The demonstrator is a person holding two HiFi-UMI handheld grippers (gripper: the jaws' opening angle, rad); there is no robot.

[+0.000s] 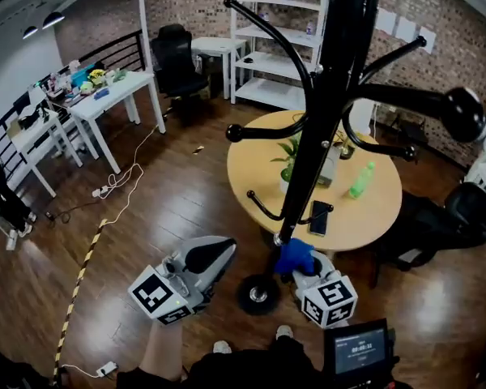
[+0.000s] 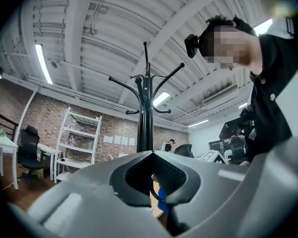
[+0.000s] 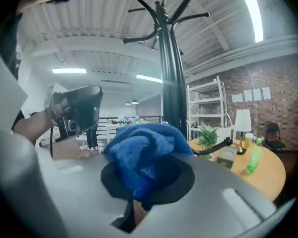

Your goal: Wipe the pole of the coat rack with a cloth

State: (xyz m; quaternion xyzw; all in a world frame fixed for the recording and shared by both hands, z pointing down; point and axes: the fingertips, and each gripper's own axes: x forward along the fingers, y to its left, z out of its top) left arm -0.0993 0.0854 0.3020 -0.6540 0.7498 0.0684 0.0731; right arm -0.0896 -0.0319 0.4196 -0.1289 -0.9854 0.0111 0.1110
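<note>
1. The right tool [image 3: 141, 185] is clamped on a crumpled blue terry cloth [image 3: 144, 152]. The cloth bulges out above and ahead of the jaws.
2. In the head view, this right tool [image 1: 301, 267] carries the cloth [image 1: 296, 257] at its front. There the cloth sits at the lowest stretch of the black metal coat rack pole [image 1: 322, 112] and seems to touch it.
3. In the right gripper view the pole [image 3: 171, 95] rises straight up just behind the cloth, and its curved hooks spread out high above the tool.
4. The left tool [image 2: 151, 156] has its jaws together at the tips, with nothing held between them.
5. From this tool the pole [image 2: 145, 125] stands straight ahead beyond the tips. A scrap of the blue cloth [image 2: 162, 202] shows low through the slit between the jaws.
6. In the head view the left tool [image 1: 219, 251] lies to the left of the right tool, apart from both the pole and the cloth.
7. Beyond the right tool and behind the pole stands a round yellow wooden worktop [image 1: 377, 217].
8. The worktop carries a green plastic bottle [image 1: 361, 180], a dark flat phone [image 1: 319, 217] and a small potted green plant [image 1: 289, 157].
9. In the right gripper view the bottle [image 3: 254, 156] and the plant [image 3: 207, 134] appear to the right of the tool.
</note>
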